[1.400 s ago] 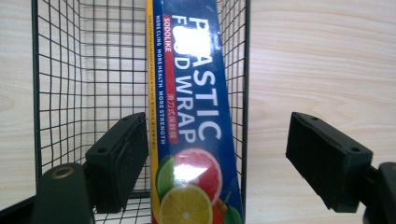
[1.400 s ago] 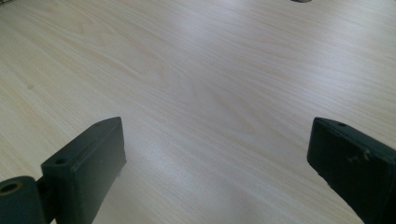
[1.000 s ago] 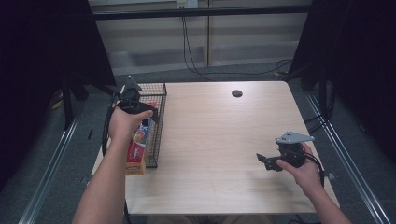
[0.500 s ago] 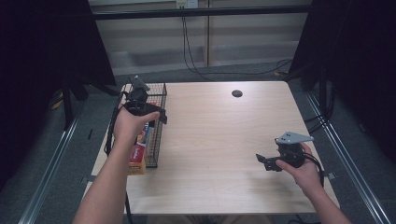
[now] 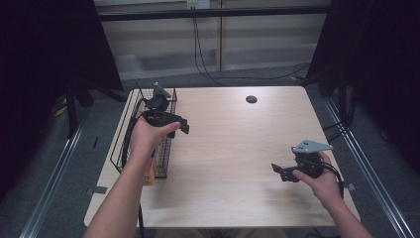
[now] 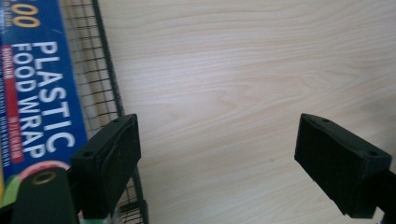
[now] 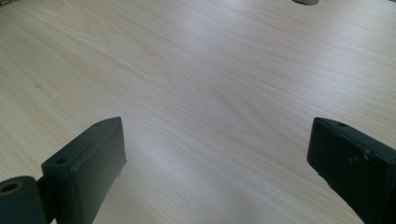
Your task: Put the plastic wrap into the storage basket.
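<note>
Basket (image 5: 166, 163): black wire mesh, long and narrow, standing upright along the table's left edge in the high view; its mesh wall also shows in the left gripper view (image 6: 100, 70).
Box (image 6: 37, 88): blue carton printed "PLASTIC FOOD WRAP" in white, with a red stripe; lying lengthwise inside the basket, against the mesh wall. Its near end (image 5: 148, 176) shows orange at the basket's near end.

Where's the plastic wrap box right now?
The plastic wrap box lies inside the wire basket at the table's left edge, in the high view just below the left gripper, which hangs open beside it.
</note>
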The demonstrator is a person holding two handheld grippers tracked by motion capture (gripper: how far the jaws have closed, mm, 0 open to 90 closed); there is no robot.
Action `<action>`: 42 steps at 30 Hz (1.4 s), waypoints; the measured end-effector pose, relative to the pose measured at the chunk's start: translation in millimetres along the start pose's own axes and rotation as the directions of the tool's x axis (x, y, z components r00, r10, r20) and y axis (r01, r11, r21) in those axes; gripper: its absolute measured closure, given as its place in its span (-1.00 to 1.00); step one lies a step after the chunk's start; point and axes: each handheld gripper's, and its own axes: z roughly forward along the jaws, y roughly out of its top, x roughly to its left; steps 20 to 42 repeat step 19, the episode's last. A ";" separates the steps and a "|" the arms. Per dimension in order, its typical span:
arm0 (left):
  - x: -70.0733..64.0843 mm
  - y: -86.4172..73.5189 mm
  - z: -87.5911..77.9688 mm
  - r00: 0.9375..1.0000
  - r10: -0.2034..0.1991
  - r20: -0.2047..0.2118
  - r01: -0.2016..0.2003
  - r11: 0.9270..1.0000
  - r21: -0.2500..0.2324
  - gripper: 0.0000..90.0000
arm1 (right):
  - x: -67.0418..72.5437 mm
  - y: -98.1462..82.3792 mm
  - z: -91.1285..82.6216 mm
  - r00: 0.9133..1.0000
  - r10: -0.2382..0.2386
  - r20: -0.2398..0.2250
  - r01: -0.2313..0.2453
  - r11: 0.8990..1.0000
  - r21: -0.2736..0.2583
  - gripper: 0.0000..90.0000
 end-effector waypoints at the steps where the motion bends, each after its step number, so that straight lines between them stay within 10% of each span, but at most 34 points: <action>1: -1.8 -0.9 1.0 1.000 0.004 0.003 -0.004 1.000 -0.001 -0.69 | -0.4 -0.2 0.3 1.000 -0.007 0.001 0.007 1.000 0.000 -0.91; 19: -29.3 -21.1 24.0 0.990 0.126 0.058 -0.122 0.990 -0.067 -0.78 | 1.5 -0.8 6.3 1.000 -0.007 -0.023 0.008 1.000 0.021 -0.91; 42: -29.3 -21.1 24.0 0.990 0.126 0.058 -0.122 0.990 -0.067 -0.78 | 1.5 -0.8 6.3 1.000 -0.007 -0.023 0.008 1.000 0.021 -0.91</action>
